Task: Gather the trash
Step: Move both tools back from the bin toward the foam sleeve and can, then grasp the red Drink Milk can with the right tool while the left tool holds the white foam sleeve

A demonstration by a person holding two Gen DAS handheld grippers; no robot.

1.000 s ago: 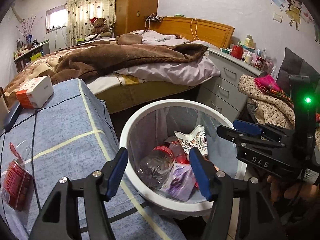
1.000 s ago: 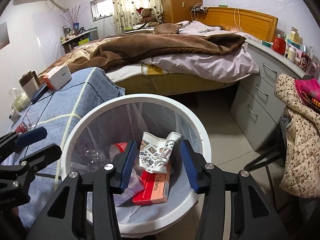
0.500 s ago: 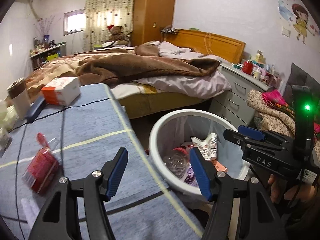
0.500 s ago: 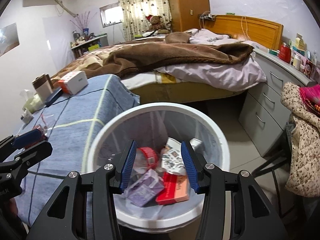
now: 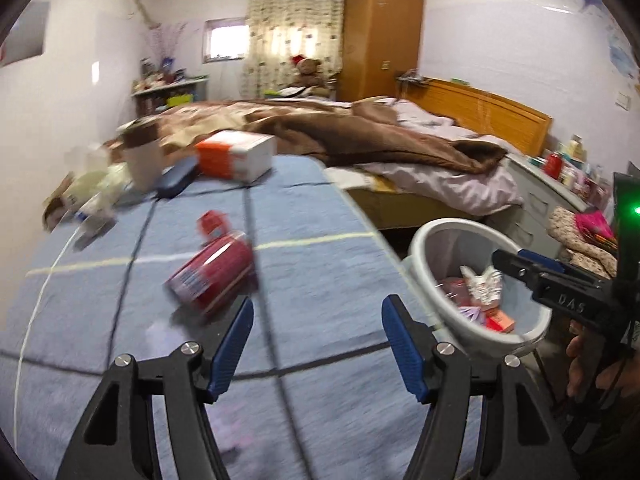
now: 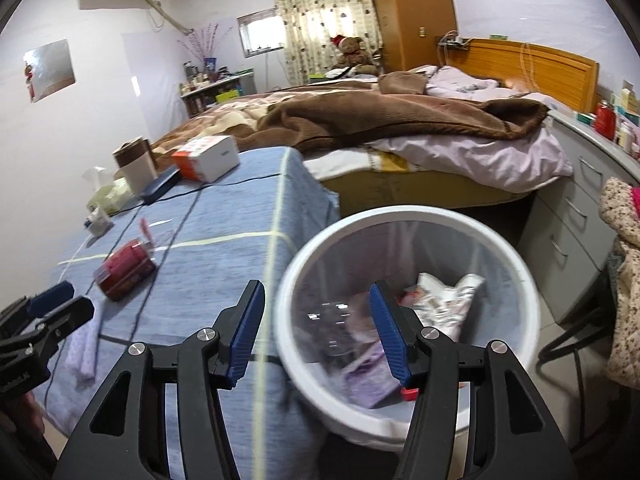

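A red snack packet (image 5: 212, 276) (image 6: 126, 270) lies on the blue table cloth (image 5: 312, 248). My left gripper (image 5: 316, 344) hangs over the cloth, just right of the packet; its jaws are opening and nothing is between them. The white trash bin (image 6: 404, 426) (image 5: 430, 240) stands beside the table and holds wrappers, a clear bottle and a red box. My right gripper (image 6: 316, 332) hovers over the bin's left rim, its jaws opening and empty. It also shows in the left wrist view as a black right gripper (image 5: 520, 266) above the bin.
At the table's far end stand an orange-and-white box (image 5: 236, 156), a dark case (image 5: 176, 180), a brown-lidded cup (image 5: 140, 156) and tissues (image 5: 96, 184). A folded lilac cloth (image 6: 84, 348) lies near the front edge. A bed (image 6: 400, 128), grey drawers (image 6: 576, 208) and piled clothes (image 6: 624, 280) surround the bin.
Both views have swung left from the bin toward the table. The left gripper now hangs over the cloth beside the red packet. Both grippers' jaws stand a little wider.
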